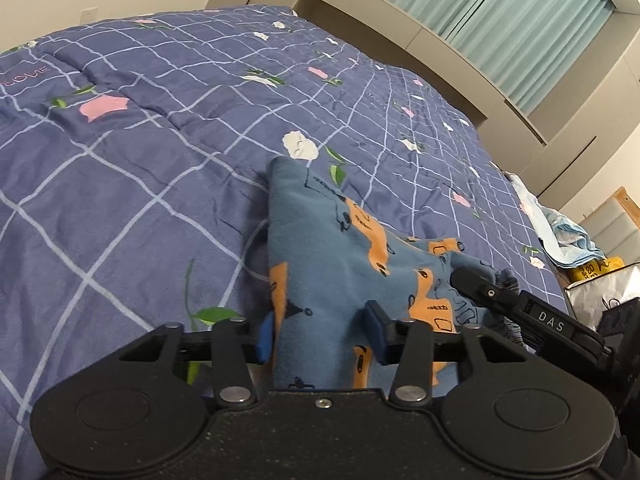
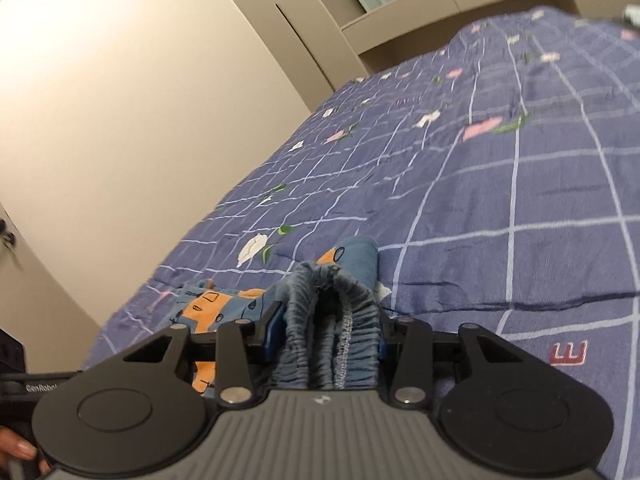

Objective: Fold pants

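Blue pants (image 1: 328, 248) with orange car prints lie bunched on a purple checked quilt (image 1: 140, 184). My left gripper (image 1: 322, 336) is shut on a raised fold of the pant cloth, with a blue pad on each side of it. In the right wrist view my right gripper (image 2: 326, 336) is shut on the gathered elastic waistband (image 2: 320, 320), which stands up in ridges between the pads. More printed cloth (image 2: 216, 304) trails off to its left. The right gripper's black finger (image 1: 476, 288) also shows in the left wrist view, resting on the pants at the right.
The quilt (image 2: 520, 184) covers a wide bed. A beige wardrobe (image 2: 140, 100) and teal curtains (image 1: 500, 12) stand behind it. A heap of pale clothes (image 1: 568, 236) and a silver bag (image 1: 600, 296) sit at the bed's right edge. A person's hand (image 2: 16, 450) grips a handle at lower left.
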